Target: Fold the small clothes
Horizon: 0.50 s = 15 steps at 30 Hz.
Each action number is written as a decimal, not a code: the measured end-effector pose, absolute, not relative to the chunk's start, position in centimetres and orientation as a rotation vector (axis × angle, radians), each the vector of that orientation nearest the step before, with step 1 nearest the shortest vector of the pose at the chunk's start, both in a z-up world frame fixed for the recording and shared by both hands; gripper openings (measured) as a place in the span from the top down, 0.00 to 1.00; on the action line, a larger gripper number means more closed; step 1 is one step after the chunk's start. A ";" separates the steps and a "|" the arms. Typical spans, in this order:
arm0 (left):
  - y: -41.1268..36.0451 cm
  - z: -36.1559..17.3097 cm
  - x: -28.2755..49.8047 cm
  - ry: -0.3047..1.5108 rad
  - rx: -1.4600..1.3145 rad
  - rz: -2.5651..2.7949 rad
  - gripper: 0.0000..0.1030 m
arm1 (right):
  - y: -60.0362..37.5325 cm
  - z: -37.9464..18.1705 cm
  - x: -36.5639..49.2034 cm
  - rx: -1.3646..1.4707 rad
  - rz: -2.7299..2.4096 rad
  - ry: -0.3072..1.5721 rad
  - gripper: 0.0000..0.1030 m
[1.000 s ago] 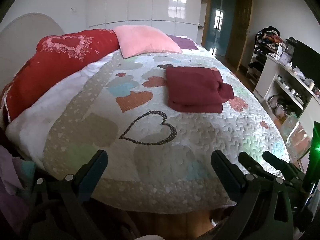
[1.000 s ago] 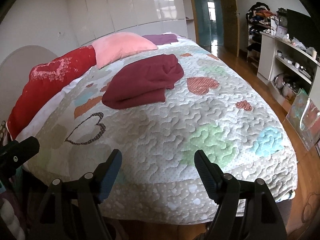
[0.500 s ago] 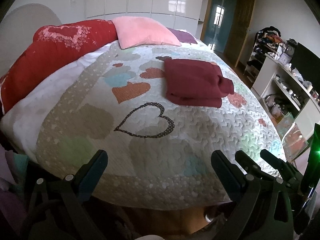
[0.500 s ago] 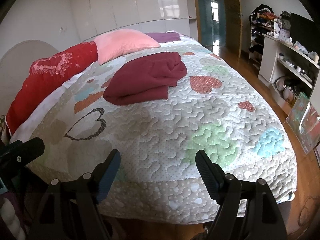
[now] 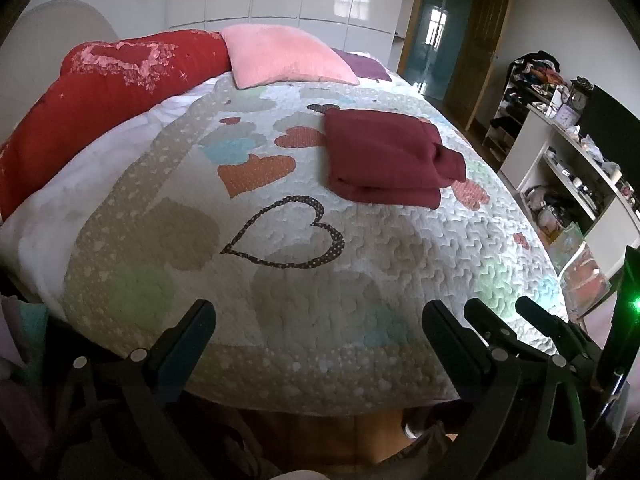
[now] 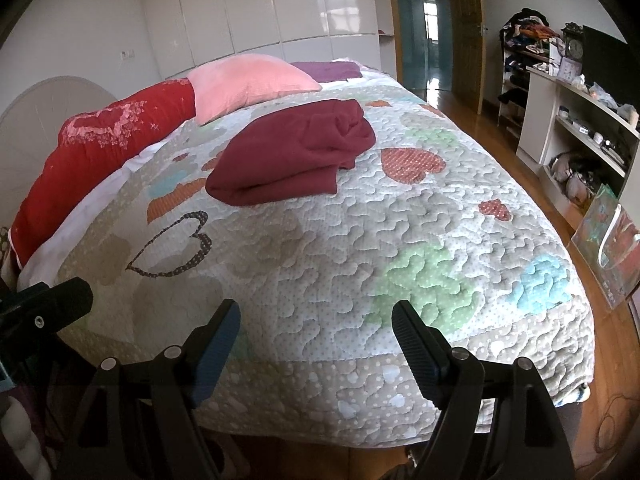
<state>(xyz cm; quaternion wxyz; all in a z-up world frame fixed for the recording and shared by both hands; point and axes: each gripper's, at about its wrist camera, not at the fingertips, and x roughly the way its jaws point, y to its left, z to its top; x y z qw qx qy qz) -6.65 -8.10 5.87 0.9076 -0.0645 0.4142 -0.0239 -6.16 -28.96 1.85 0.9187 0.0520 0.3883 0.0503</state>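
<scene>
While the folded maroon garment lies on the quilt, both hand-held grippers gape empty

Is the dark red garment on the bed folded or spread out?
Folded. The dark red garment lies as a compact stack with layered edges on the quilt.

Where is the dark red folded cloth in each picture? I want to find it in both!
Left wrist view: the dark red folded cloth lies on the quilt, upper middle, a bit right of centre.
Right wrist view: the same cloth sits upper middle, a bit left of centre.
Shared landmark: the black dotted heart outline, nearer the camera and left of the cloth in both.
</scene>
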 end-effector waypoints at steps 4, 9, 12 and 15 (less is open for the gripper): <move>-8.1 5.8 -6.7 0.854 -0.132 -0.051 0.00 | -29.0 1.6 -6.1 0.106 0.102 0.803 0.20; -8.2 5.7 -6.8 0.853 -0.132 -0.054 0.00 | -29.1 1.6 -6.1 0.104 0.103 0.802 0.19; -8.3 5.6 -6.8 0.855 -0.135 -0.058 0.00 | -29.1 1.5 -6.1 0.102 0.104 0.804 0.19; -8.4 5.4 -6.8 0.859 -0.137 -0.064 0.00 | -29.0 1.5 -6.1 0.103 0.102 0.804 0.19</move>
